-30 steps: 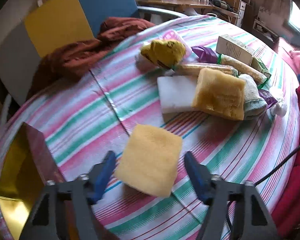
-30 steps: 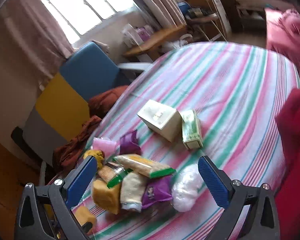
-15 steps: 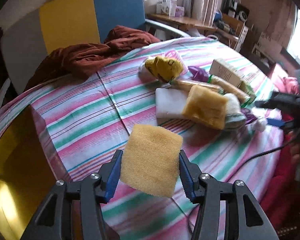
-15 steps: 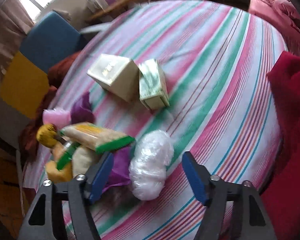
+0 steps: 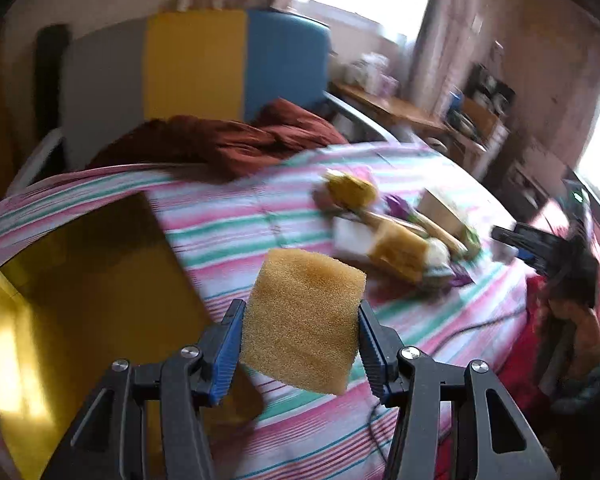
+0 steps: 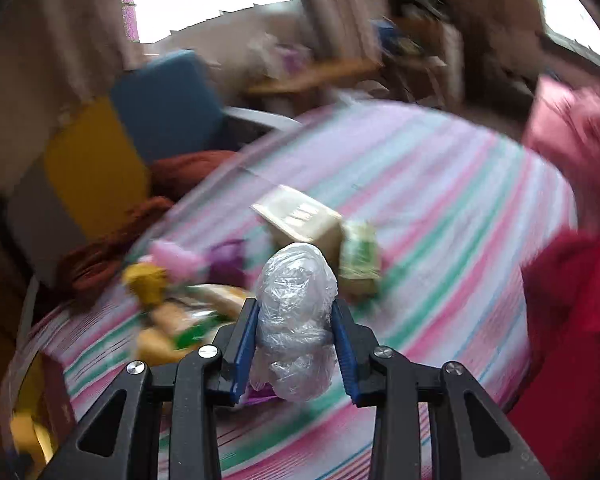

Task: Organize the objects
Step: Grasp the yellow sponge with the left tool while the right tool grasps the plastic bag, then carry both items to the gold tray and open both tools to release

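In the left wrist view a yellow-brown sponge (image 5: 304,320) hangs tilted above the striped tablecloth (image 5: 228,232), and my left gripper (image 5: 300,308) is shut on its two sides. In the right wrist view a crumpled clear plastic bag bundle (image 6: 296,292) stands upright between the blue pads, lifted off the cloth. The jaws of my right gripper (image 6: 295,308) are closing, and both pads press on the bundle. The right gripper (image 5: 520,240) also shows as a dark blur at the far right of the left wrist view.
A gold-lined box (image 5: 80,300) lies open at the table's left edge. Mid-table lies a pile: another sponge (image 5: 400,256), a white block (image 5: 352,240), a cream carton (image 6: 300,216), a green packet (image 6: 360,256). A rust cloth (image 5: 220,140) drapes over the far edge. A cable (image 5: 460,328) crosses the cloth.
My left gripper closed on the sponge and lifted it up and away from the pile. My right gripper came down over the plastic bag bundle, closed on it and raised it.
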The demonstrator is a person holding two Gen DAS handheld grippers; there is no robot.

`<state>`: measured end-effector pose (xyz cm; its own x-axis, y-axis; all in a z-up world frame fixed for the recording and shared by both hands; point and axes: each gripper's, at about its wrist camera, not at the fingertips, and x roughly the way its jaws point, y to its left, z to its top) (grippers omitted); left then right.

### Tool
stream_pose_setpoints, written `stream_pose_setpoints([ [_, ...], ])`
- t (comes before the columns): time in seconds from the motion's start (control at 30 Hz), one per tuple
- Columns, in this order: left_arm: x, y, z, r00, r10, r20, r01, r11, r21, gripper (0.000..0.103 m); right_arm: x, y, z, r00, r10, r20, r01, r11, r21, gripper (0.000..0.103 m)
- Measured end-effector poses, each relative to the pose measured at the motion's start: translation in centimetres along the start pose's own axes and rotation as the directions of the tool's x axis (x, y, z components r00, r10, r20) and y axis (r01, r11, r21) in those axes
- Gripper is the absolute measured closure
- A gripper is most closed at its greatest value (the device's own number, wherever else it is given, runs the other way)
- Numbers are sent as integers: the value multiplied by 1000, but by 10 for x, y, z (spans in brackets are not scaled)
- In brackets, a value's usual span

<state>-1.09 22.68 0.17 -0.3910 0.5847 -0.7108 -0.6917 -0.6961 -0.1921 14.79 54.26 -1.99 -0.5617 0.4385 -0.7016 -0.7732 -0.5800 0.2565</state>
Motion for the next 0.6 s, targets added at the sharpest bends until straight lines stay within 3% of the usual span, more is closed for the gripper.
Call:
stream_pose_setpoints([
  [0.13,-32,46,-11,995,90,52,-85,992,-91,49,-31,44,-9,990,141,4,-139,981,-137,67],
  [0.27,-56,100,-33,977,206,52,-193,963,-189,49,-37,118,-28,945,309,-108,-327,903,-278,67],
  [0.37,-66,133,-50,960,279,27,-262,930,-259,47,-35,175,-54,887,400,-232,-459,821,-339,67],
  [0.5,-82,172,-77,932,363,-6,-343,874,-344,40,-23,246,-95,782,465,-415,-608,714,-346,67],
  [0.57,-90,183,-90,920,392,-13,-368,850,-376,23,-27,274,-118,738,476,-478,-657,667,-351,65],
  [0.6,-95,189,-96,910,414,-16,-386,834,-394,20,-28,284,-126,725,480,-494,-671,653,-351,63],
])
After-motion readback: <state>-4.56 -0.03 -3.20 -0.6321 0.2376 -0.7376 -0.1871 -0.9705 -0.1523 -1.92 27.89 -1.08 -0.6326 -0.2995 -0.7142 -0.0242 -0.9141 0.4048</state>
